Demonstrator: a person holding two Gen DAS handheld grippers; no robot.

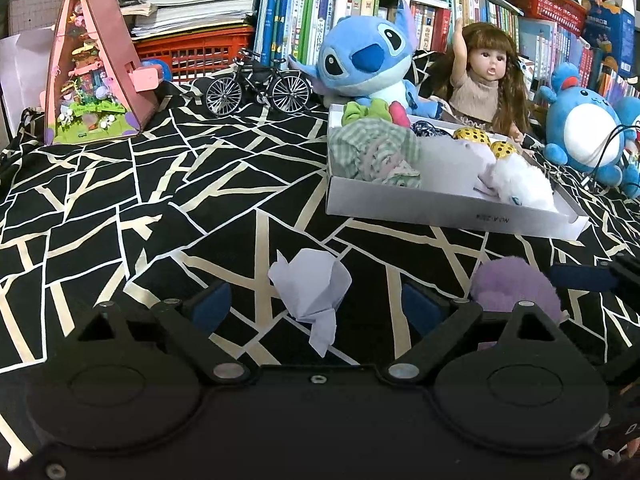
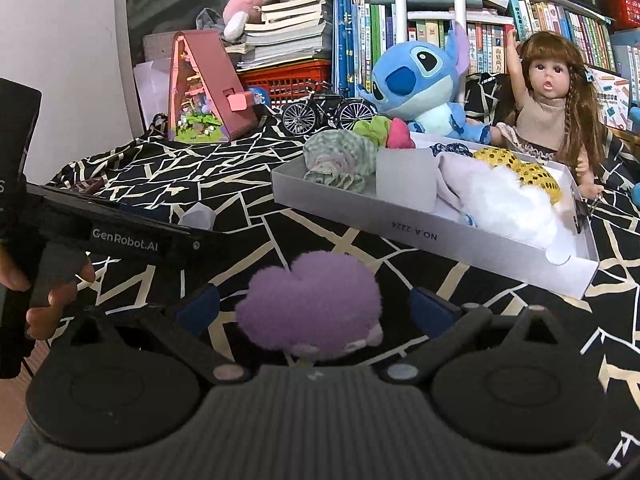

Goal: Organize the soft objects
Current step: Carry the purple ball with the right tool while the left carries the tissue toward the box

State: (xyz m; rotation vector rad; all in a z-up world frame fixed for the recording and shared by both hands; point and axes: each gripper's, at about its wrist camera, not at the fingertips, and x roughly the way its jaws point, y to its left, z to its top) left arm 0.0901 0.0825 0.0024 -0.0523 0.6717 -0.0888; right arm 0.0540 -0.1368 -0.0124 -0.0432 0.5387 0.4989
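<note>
A crumpled white tissue (image 1: 310, 294) lies on the black patterned cloth between the open fingers of my left gripper (image 1: 316, 308). A fuzzy purple plush (image 2: 314, 306) sits between the open fingers of my right gripper (image 2: 316, 308); it also shows in the left wrist view (image 1: 516, 290). Neither gripper is clamped on its object. A white tray (image 2: 440, 236) further back holds a green checked cloth (image 2: 340, 156), a white fluffy toy (image 2: 508, 200), a yellow dotted item (image 2: 520, 168) and other soft things.
Behind the tray sit a blue Stitch plush (image 2: 420, 84), a doll (image 2: 548, 108), a model bicycle (image 2: 328, 114) and a pink triangular house model (image 2: 204, 88). A blue round plush (image 1: 584, 128) stands right. Bookshelves fill the back. The left gripper body (image 2: 120, 232) is at left.
</note>
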